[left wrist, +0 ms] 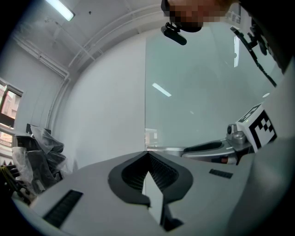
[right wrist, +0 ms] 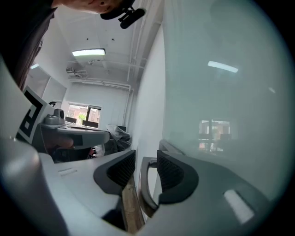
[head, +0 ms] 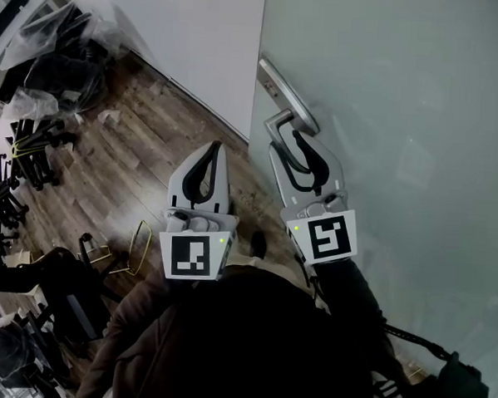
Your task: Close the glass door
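Observation:
The frosted glass door [head: 403, 119] fills the right side of the head view, and its metal handle [head: 278, 121] sticks out at the door's edge. My right gripper [head: 291, 150] is at that handle with its jaws open. In the right gripper view the curved handle [right wrist: 144, 184] stands between the two pads, and a gap shows on the left pad's side. My left gripper [head: 212, 148] hangs beside it over the floor, away from the door. Its pads [left wrist: 148, 156] meet with nothing between them.
A white wall [head: 199, 42] meets the door's edge. The wooden floor [head: 143, 147] runs off to the left. Black office chairs [head: 22, 157] and plastic-wrapped items [head: 58, 26] crowd the far left. The person's dark sleeves [head: 250, 335] fill the bottom of the head view.

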`<state>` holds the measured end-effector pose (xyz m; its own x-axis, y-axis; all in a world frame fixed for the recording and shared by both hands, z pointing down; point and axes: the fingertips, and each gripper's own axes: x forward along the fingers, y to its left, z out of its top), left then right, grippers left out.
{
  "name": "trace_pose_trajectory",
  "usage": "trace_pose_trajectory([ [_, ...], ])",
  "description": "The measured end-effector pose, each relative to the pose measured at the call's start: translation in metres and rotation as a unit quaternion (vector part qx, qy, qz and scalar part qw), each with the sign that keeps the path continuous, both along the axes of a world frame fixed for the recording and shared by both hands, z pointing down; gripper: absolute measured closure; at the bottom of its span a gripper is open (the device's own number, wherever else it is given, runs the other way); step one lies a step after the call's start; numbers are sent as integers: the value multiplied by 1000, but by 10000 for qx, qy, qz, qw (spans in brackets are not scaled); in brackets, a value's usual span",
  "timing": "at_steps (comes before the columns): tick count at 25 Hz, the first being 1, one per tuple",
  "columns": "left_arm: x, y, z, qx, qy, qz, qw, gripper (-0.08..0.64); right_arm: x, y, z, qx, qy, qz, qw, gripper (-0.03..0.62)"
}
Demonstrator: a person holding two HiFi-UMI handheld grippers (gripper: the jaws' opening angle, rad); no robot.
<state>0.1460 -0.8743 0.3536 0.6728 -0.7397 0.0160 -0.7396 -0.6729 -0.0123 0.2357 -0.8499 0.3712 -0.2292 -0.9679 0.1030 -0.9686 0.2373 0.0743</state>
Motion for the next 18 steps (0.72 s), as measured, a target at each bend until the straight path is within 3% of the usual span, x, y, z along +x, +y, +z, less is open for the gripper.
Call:
trace_pose_trajectory([
  [5,-8,-5,-2,-10,-5,-23,10000,563,-4,-10,20,-283,-104,-116,9995,476],
  [7,-12,-9,-2,0,34,-87,10000,563,-2,-11,21,-297,-265,-107,9992,525],
  [14,-12,-3,-2,-16,-63,-138,9999,563,-1,-12,21,-327,-486,-78,9983,529],
  [18,-14,11,-10,33,-49,-411,9991,563,-1,-10,20,-378,-576,-153,9975,529],
])
